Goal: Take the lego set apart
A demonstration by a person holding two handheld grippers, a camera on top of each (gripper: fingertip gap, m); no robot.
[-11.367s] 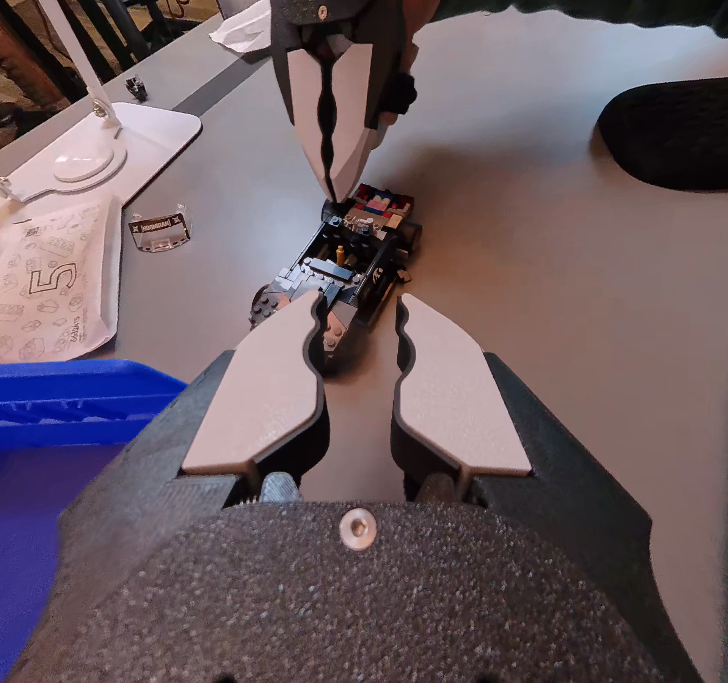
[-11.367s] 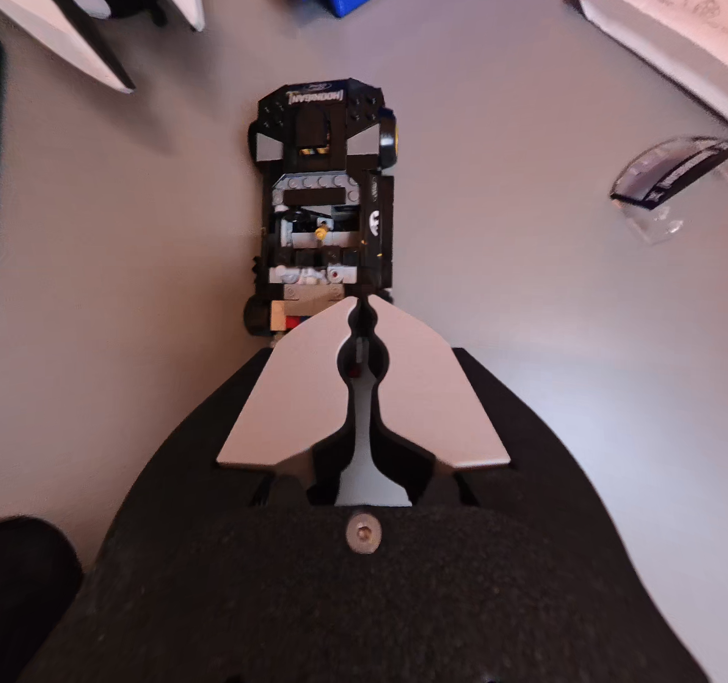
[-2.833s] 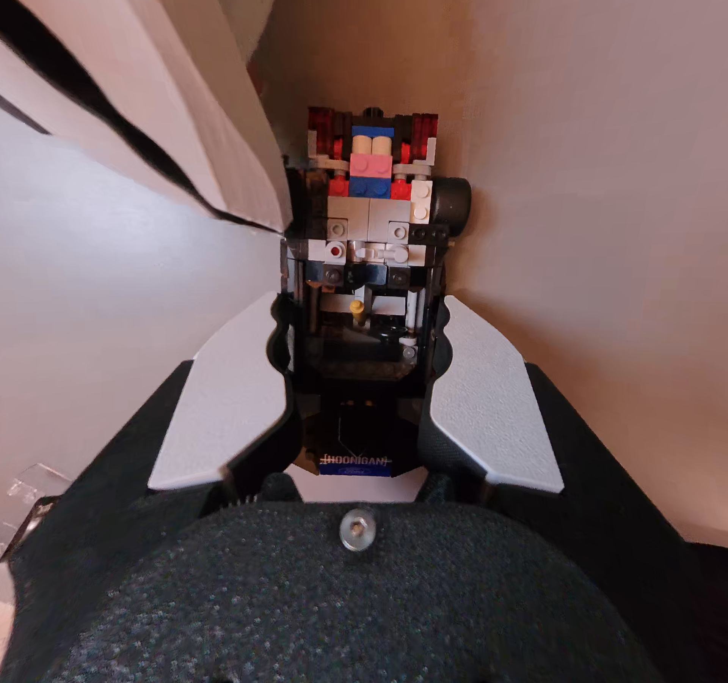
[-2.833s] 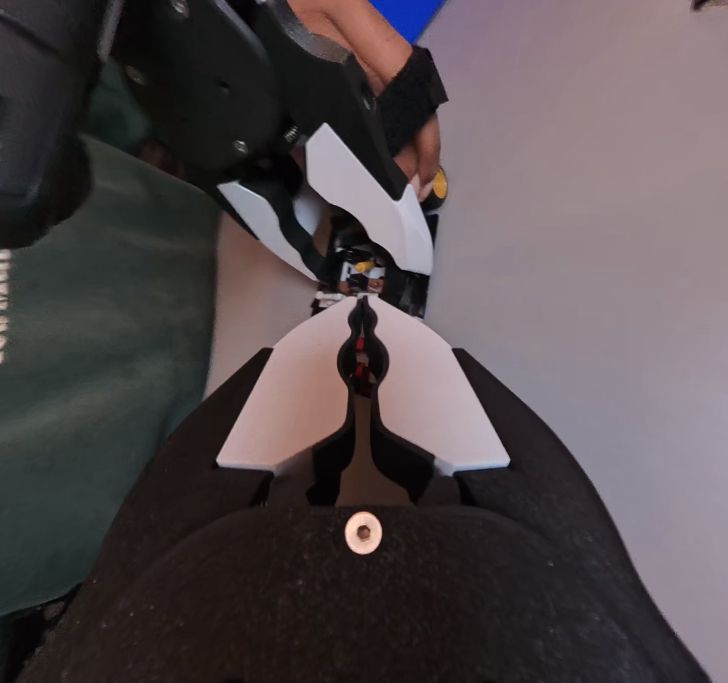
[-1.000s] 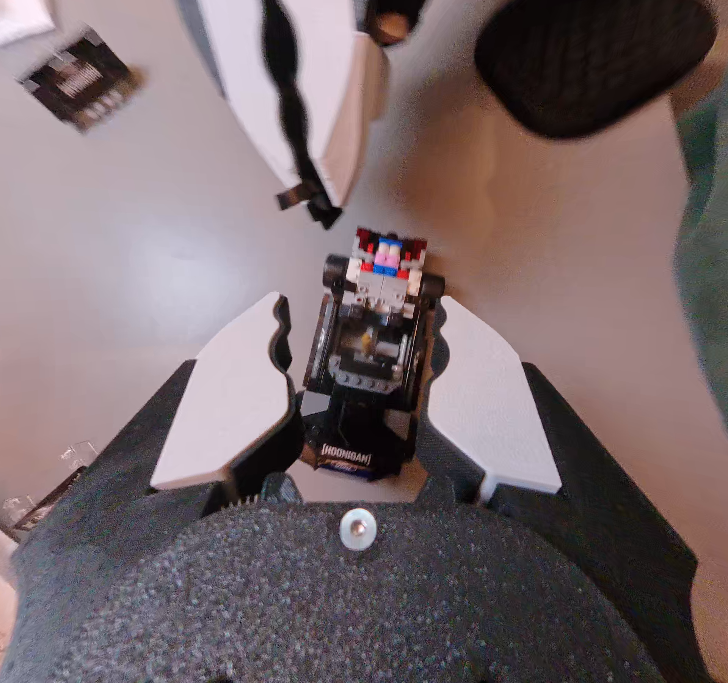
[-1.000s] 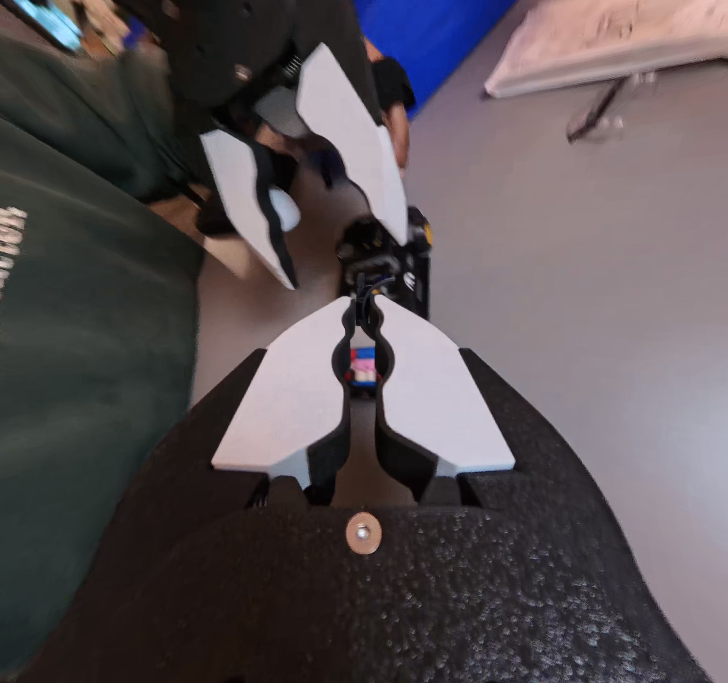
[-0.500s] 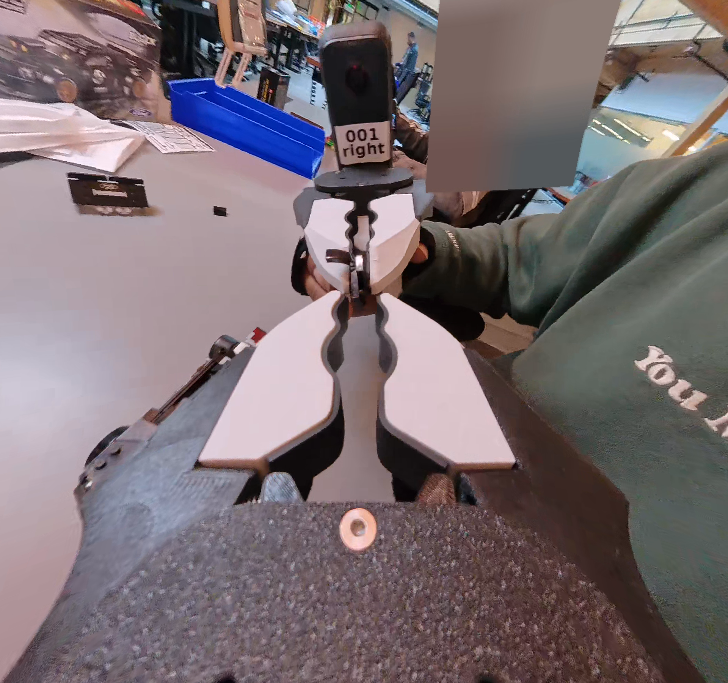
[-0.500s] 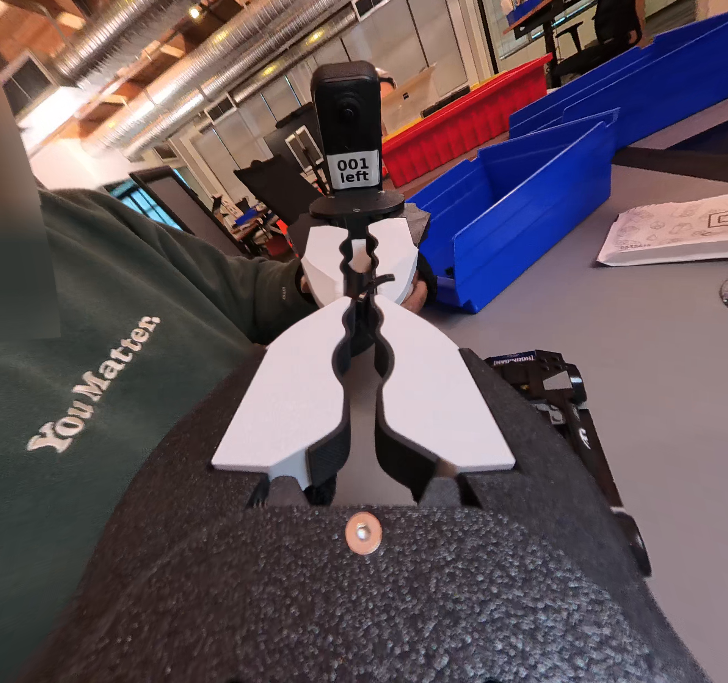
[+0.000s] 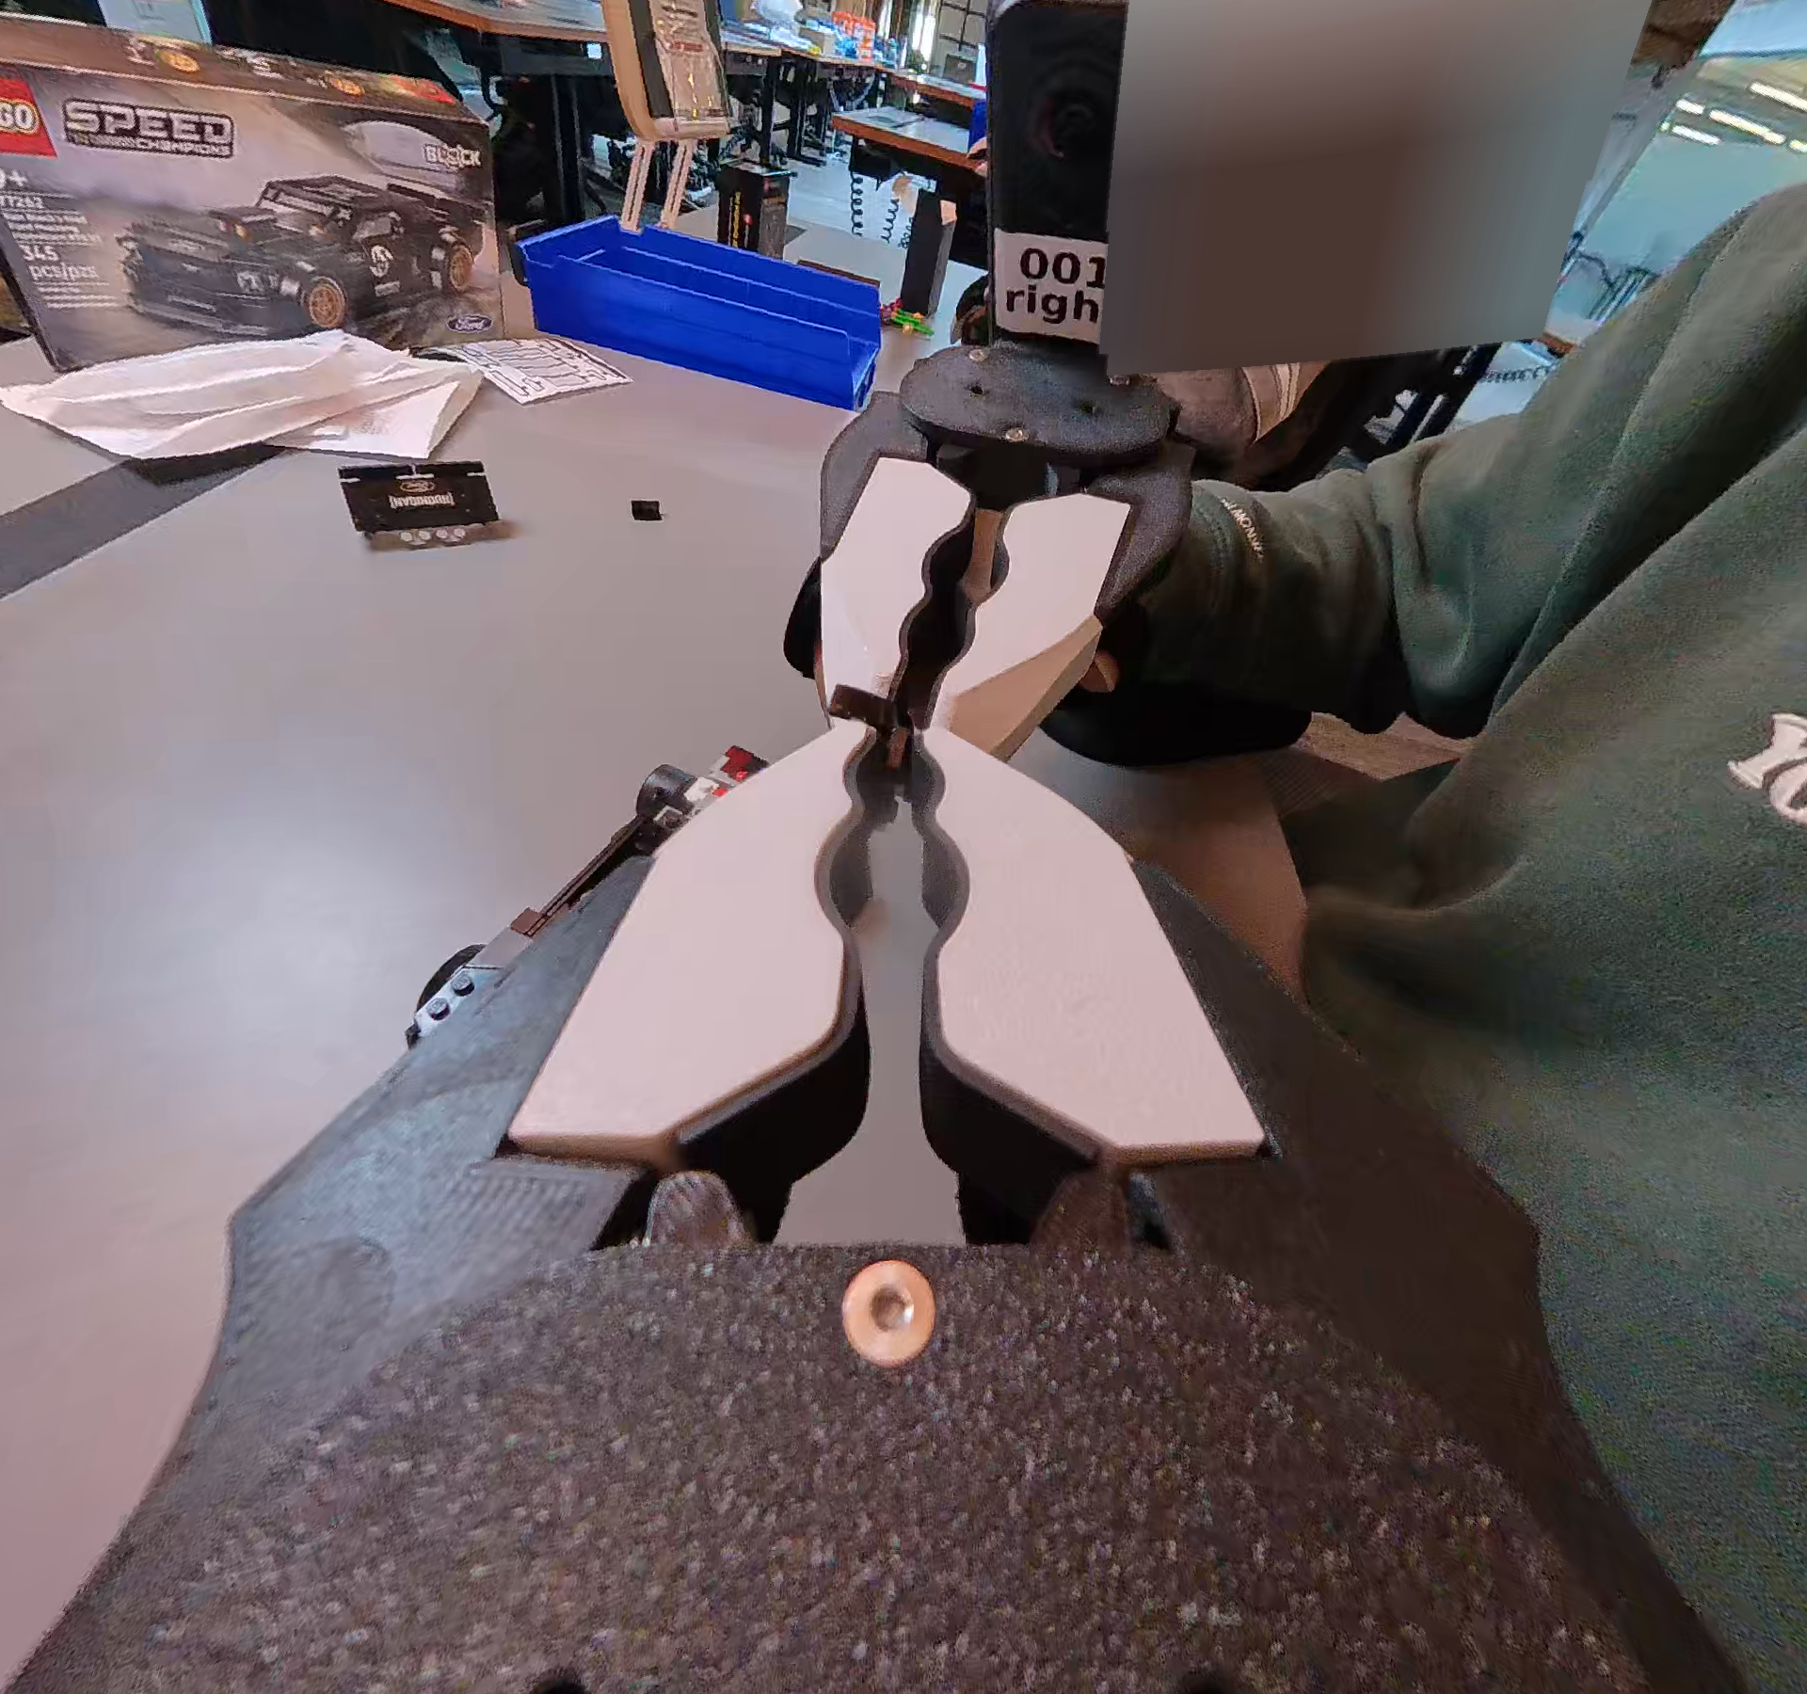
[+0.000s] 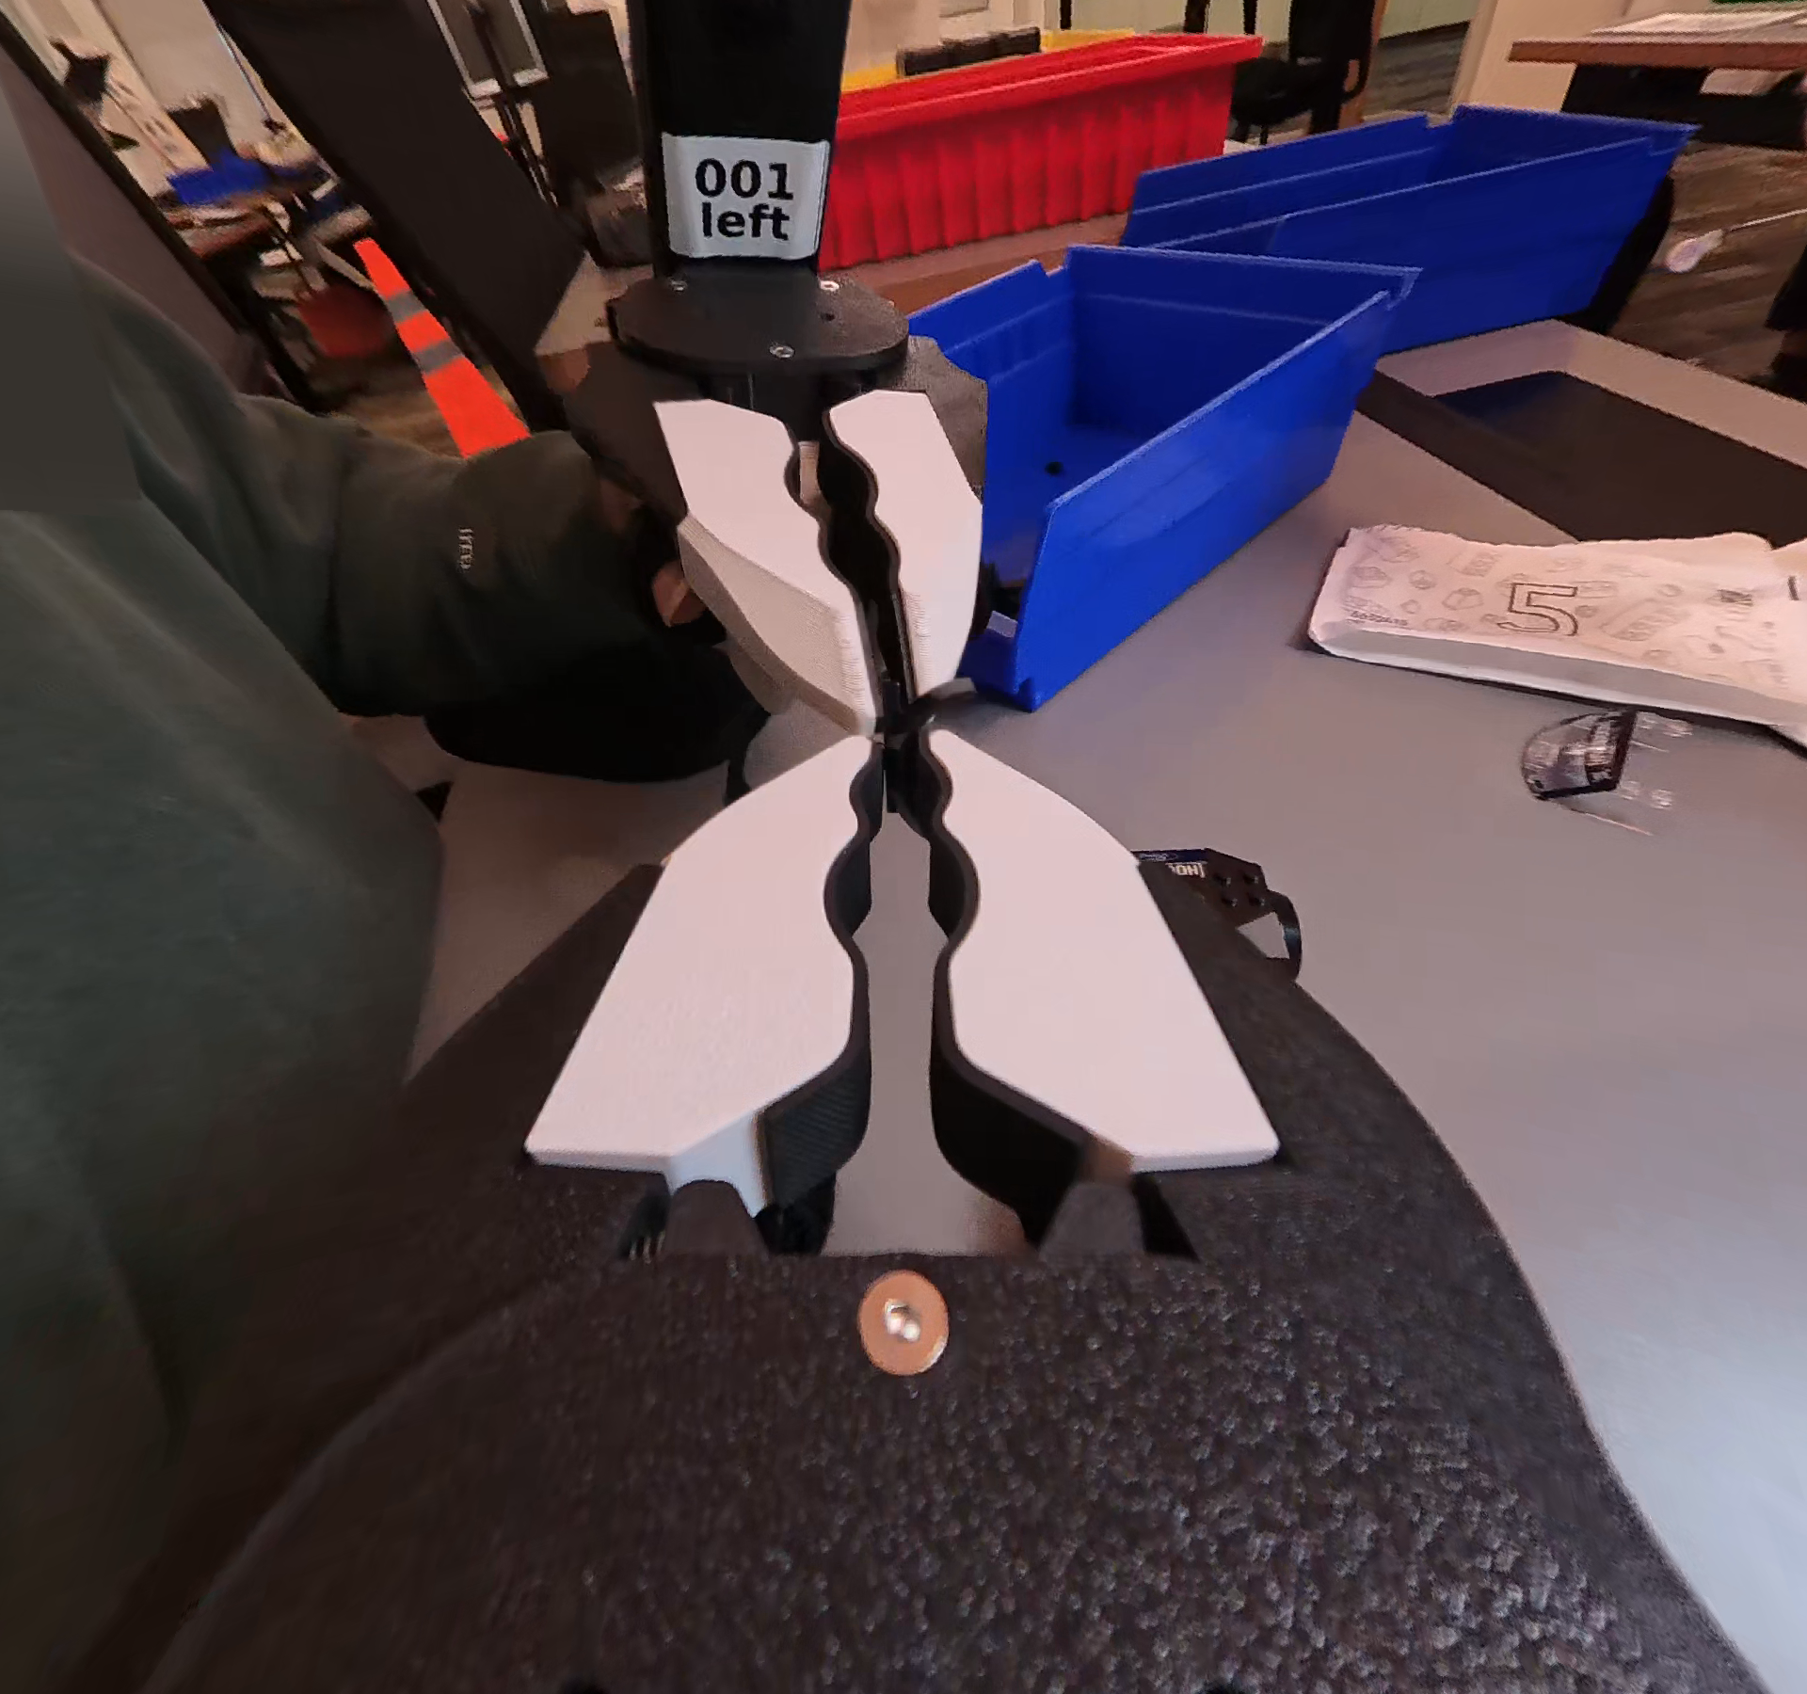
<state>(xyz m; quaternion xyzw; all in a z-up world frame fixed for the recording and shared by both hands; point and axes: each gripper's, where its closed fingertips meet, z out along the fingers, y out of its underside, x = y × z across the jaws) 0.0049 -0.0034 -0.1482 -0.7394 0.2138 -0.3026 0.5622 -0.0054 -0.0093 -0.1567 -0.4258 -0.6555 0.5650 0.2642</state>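
Two handheld grippers meet tip to tip above the large grey table (image 9: 293, 767), on which everything else rests. Largest of the bystanders are the open blue plastic bin (image 10: 1173, 435) and the printed cardboard set box (image 9: 244, 210), with a crumpled white paper bag (image 9: 244, 395) just in front of the box. The task's main body, the black brick-built car chassis (image 9: 675, 792), sits on the table directly below the grippers, largely hidden by them; its black front end (image 10: 1222, 884) shows in the right wrist view. A detached flat black printed plate (image 9: 418, 503) and a tiny loose black brick (image 9: 643, 509) lie well apart from it. The left gripper (image 9: 892, 748) and the right gripper (image 10: 895, 748) each have their jaws pressed together on the same small black lego piece (image 9: 875, 713), which is pinched between the two sets of tips and is too small to identify further. Judged step: splitting a removed sub-piece into its parts in mid-air. The next move probably calls for a firm hold on both sides and a short opposing twist or pull, then release of the freed parts onto the table or into the bin. A slip would drop the piece.
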